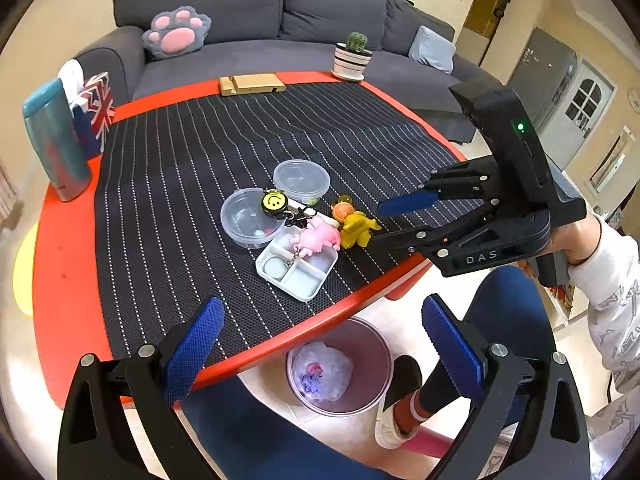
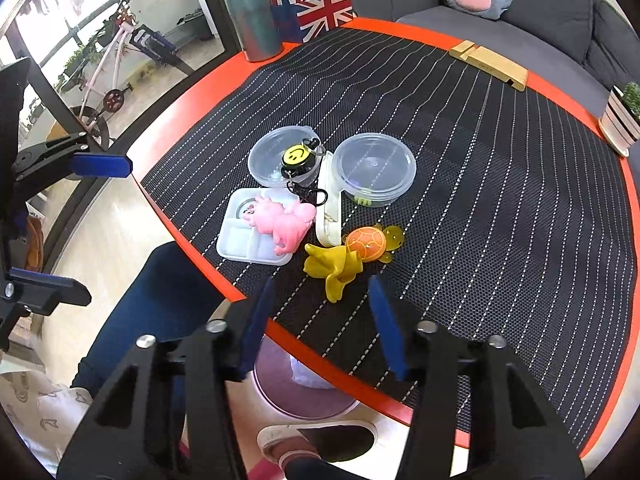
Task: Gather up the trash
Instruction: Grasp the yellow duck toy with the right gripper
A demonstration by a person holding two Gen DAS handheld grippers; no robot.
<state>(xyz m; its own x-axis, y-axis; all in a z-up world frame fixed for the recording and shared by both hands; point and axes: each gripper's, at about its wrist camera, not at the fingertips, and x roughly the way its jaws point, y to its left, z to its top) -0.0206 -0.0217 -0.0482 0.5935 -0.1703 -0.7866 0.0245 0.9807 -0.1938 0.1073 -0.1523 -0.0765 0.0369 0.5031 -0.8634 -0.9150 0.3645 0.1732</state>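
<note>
A cluster lies on the striped mat near the table's front edge: two clear round containers (image 1: 247, 218) (image 1: 302, 181), a white divided tray (image 1: 296, 268), a smiley keychain (image 1: 274, 201), a pink toy (image 1: 318, 238), a yellow toy (image 1: 356, 230) and an orange turtle (image 1: 344, 210). In the right wrist view they show too: pink toy (image 2: 286, 220), yellow toy (image 2: 334, 266), turtle (image 2: 370, 242). My left gripper (image 1: 320, 334) is open and empty over the table edge, above a pink trash bin (image 1: 374, 356) holding crumpled paper (image 1: 322, 374). My right gripper (image 2: 322, 308) is open, just short of the yellow toy.
A teal tumbler (image 1: 56, 148), a Union Jack tissue box (image 1: 96, 110), a wooden block (image 1: 252, 84) and a potted cactus (image 1: 352, 56) stand along the table's far edges. A grey sofa (image 1: 260, 20) is behind. The person's legs and shoe (image 1: 400, 400) are by the bin.
</note>
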